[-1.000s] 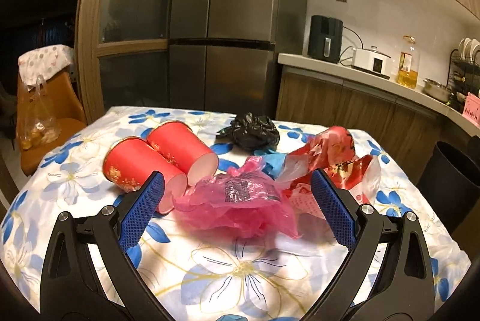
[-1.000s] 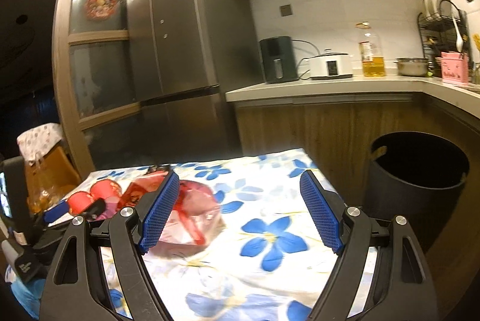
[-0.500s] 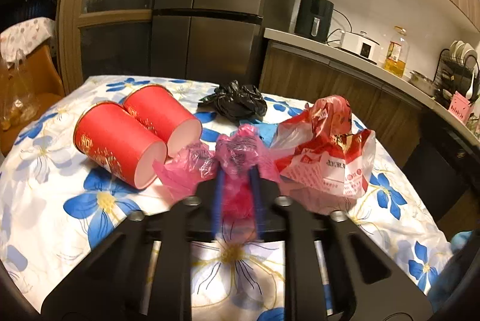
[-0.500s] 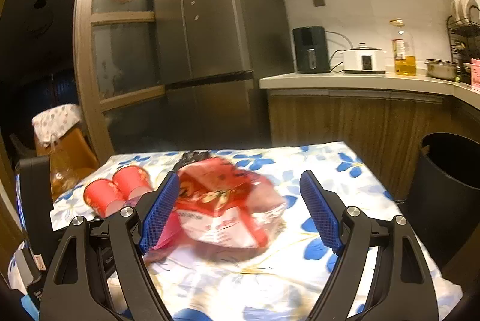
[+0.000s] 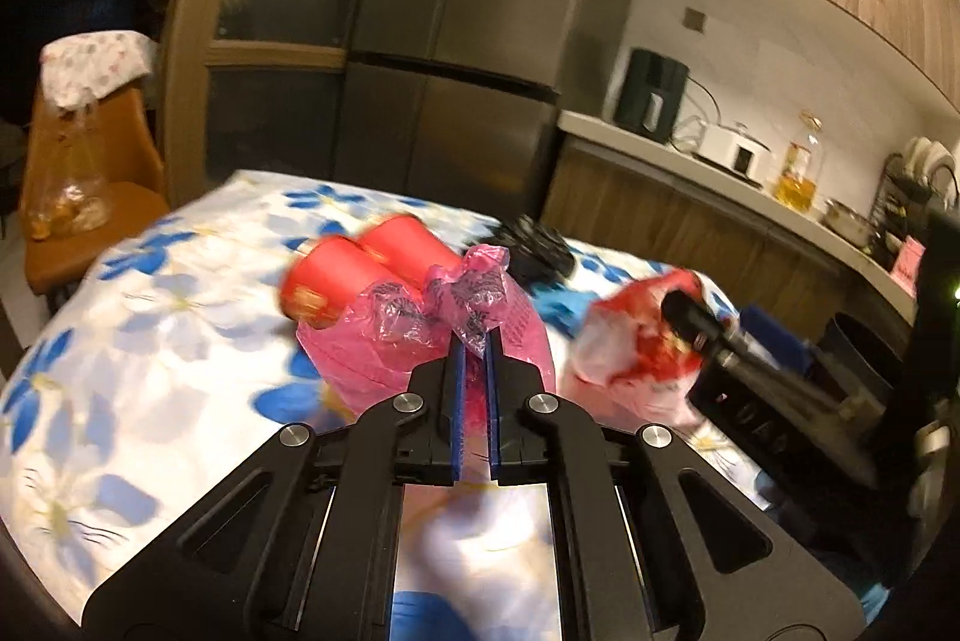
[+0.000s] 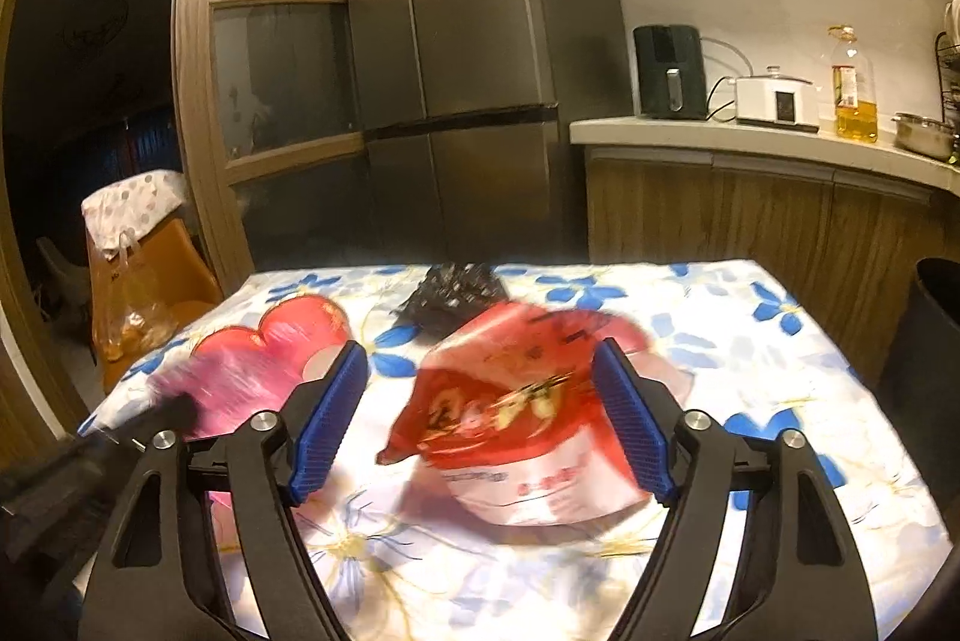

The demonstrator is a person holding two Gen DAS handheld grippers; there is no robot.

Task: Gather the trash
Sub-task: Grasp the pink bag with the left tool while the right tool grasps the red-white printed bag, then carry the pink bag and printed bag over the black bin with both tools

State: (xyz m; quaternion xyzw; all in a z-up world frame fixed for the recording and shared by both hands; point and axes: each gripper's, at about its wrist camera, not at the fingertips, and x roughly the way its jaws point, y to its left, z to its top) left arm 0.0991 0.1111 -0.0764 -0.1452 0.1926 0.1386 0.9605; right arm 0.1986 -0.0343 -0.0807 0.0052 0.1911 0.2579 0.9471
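Pinching pink bag (image 5: 420, 341), left tool (image 5: 474, 341) clamped; contents unclear.

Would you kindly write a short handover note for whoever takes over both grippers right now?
Left gripper: shut on the pink bag, just clamped. Right gripper: open, jaws just narrowing around the red-and-white bag, not yet gripping. Two red cups and a black bag lie on the flowered table. The black bin stands beside the table. Nothing seen binned; all items remain.
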